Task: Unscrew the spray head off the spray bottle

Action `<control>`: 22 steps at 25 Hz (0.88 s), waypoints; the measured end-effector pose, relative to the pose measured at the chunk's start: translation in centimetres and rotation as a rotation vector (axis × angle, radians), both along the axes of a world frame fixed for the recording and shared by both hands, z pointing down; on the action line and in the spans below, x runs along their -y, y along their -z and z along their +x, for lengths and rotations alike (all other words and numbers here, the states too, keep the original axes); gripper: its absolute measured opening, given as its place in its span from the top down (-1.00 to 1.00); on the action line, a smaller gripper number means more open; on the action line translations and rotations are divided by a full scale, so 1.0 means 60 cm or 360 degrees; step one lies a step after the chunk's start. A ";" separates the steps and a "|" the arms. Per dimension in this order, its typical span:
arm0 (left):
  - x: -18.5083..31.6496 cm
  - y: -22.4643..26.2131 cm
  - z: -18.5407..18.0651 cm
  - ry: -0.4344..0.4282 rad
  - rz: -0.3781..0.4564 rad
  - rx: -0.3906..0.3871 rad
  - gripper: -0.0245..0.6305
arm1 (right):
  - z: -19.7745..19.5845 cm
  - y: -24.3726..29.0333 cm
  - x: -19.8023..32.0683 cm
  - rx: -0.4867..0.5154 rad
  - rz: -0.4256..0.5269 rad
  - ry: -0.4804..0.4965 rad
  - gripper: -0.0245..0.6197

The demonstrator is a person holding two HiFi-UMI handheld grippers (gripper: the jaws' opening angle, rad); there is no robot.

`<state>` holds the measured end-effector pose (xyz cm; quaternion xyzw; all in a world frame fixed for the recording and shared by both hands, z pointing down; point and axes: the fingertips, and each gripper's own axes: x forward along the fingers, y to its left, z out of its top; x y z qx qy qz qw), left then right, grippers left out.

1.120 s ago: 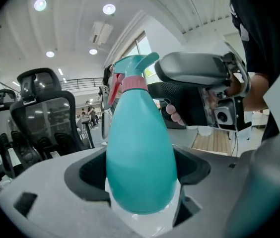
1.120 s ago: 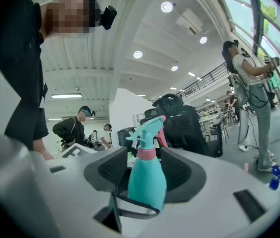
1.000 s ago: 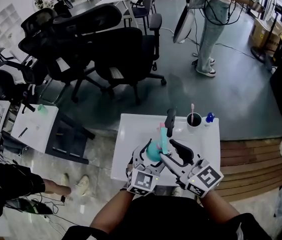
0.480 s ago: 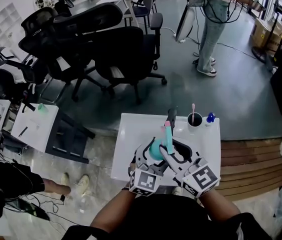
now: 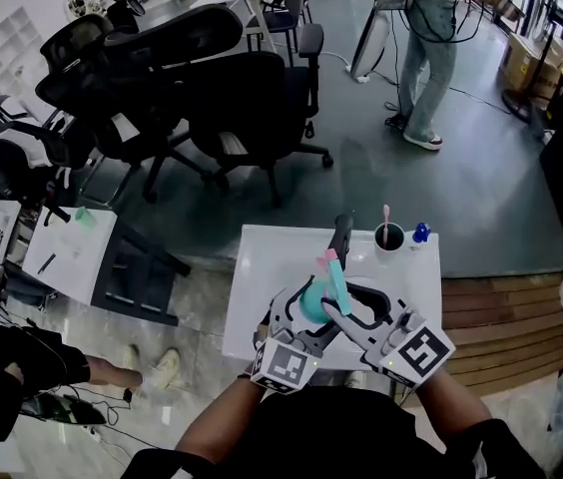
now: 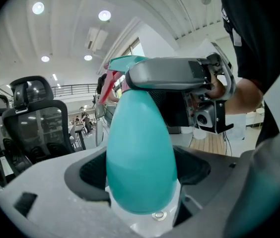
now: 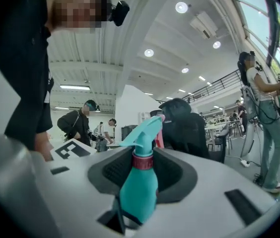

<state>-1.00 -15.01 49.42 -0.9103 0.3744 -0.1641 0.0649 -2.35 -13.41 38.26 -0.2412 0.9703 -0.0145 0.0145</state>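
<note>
A teal spray bottle (image 5: 310, 302) is held above the white table (image 5: 262, 267). My left gripper (image 5: 299, 319) is shut on its rounded body, which fills the left gripper view as the bottle (image 6: 140, 152). My right gripper (image 5: 349, 305) comes in from the right and is closed on the top of the bottle, around the spray head (image 5: 335, 277). In the right gripper view the bottle (image 7: 139, 190) stands between the jaws, with its pink collar (image 7: 142, 161) and teal spray head (image 7: 145, 130) rising above them. The pink trigger points away from me.
On the far side of the table stand a black cup with a toothbrush (image 5: 387, 238), a small blue object (image 5: 420, 234) and a black upright item (image 5: 340, 234). Office chairs (image 5: 242, 98) crowd the floor beyond. A person (image 5: 426, 48) stands at the back right.
My right gripper has moved in from beside the bottle and its jaws have closed around the top of it. The left gripper has kept its hold. The person at the back has stepped.
</note>
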 end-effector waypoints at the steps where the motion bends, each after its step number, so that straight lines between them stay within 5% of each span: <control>1: -0.006 0.003 0.003 -0.0037 0.0011 0.0004 -0.30 | -0.001 0.005 -0.009 0.0004 -0.0004 0.0062 0.51; 8: -0.051 0.023 0.022 -0.0321 0.0077 0.0047 -0.30 | 0.009 0.015 -0.066 -0.0114 0.0094 0.0523 0.51; 12: -0.056 0.025 0.027 -0.0361 0.0058 0.0030 -0.30 | 0.012 0.007 -0.073 -0.0147 0.0128 0.0649 0.50; 22: 0.000 -0.011 -0.006 -0.0039 -0.0100 -0.0073 -0.30 | 0.020 -0.012 -0.016 0.0125 -0.0054 0.0063 0.27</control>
